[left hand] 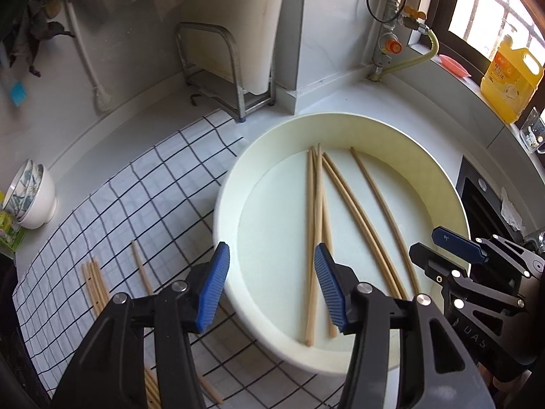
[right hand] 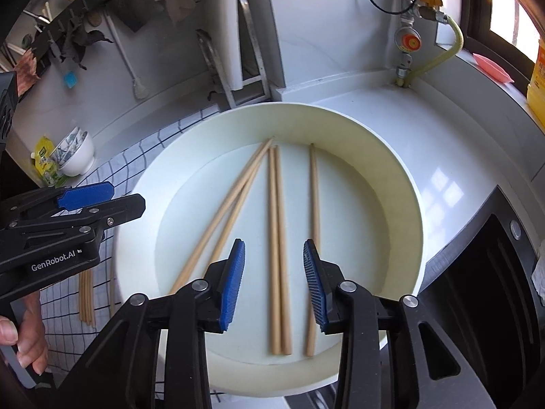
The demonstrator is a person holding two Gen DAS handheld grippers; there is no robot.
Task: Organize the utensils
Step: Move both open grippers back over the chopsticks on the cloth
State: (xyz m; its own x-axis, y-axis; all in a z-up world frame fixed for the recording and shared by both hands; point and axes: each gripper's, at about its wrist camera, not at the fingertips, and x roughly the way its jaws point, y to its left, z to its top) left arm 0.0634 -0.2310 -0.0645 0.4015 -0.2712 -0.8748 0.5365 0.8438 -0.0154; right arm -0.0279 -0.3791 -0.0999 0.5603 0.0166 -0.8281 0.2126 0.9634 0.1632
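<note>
Both tools stand empty with jaws apart: left tool (left hand: 270, 286), right tool (right hand: 274, 284). Below them, five chopsticks (right hand: 280, 255) lie loose in the cream basin (right hand: 340, 129); more lie on the checked cloth (left hand: 146, 197) over the counter (left hand: 391, 102). Light, stiff, smooth sticks (likely to roll): grip mid-shaft.

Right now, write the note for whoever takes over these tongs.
Left tongs: open, empty, over the near rim of the basin.
Right tongs: open, empty, above the basin, a pair of chopsticks lying below the gap.
Things: five chopsticks lie in the cream basin; more chopsticks lie on the checked cloth to its left.
Done: cannot tell which pile is the sorted one.
Left: gather the chopsticks into one place.
</note>
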